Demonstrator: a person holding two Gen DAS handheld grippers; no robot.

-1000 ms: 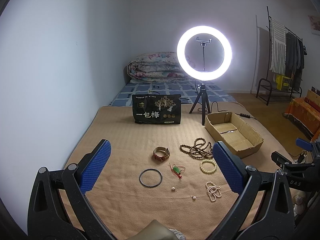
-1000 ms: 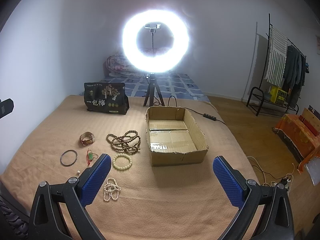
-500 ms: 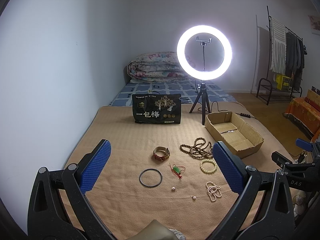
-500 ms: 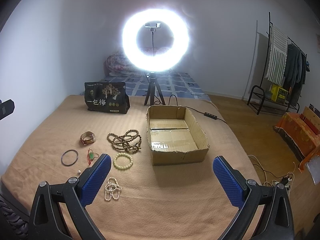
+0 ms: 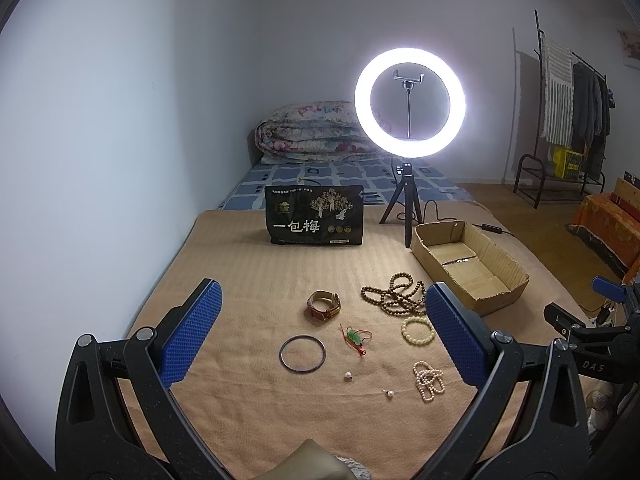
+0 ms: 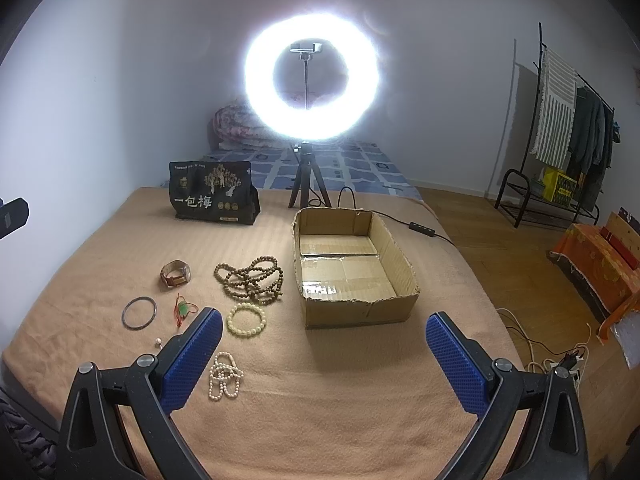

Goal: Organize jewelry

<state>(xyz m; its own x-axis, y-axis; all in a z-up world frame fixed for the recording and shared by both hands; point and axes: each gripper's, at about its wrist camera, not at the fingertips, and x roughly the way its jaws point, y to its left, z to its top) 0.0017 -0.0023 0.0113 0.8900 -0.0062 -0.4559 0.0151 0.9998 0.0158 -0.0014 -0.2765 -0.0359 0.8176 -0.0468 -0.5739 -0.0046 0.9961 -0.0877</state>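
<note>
Claws (image 5: 320,320) (image 6: 320,348) agape over beaded strands (image 6: 250,278)

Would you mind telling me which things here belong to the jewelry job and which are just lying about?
Job: watch, wooden bead necklace, pale bead bracelet, pearl strand, bangle, jade pendant, cardboard box.
Lying about: snack bag, ring light, clothes rack.

The left claw's (image 5: 320,336) pad covers part of the wooden beads (image 5: 394,294) and the pale bracelet's (image 5: 416,330) edge. Ring-light (image 6: 312,76) glare blurs the quilt (image 6: 236,128) behind. The two loose beads (image 5: 348,376) are too small to identify.
</note>
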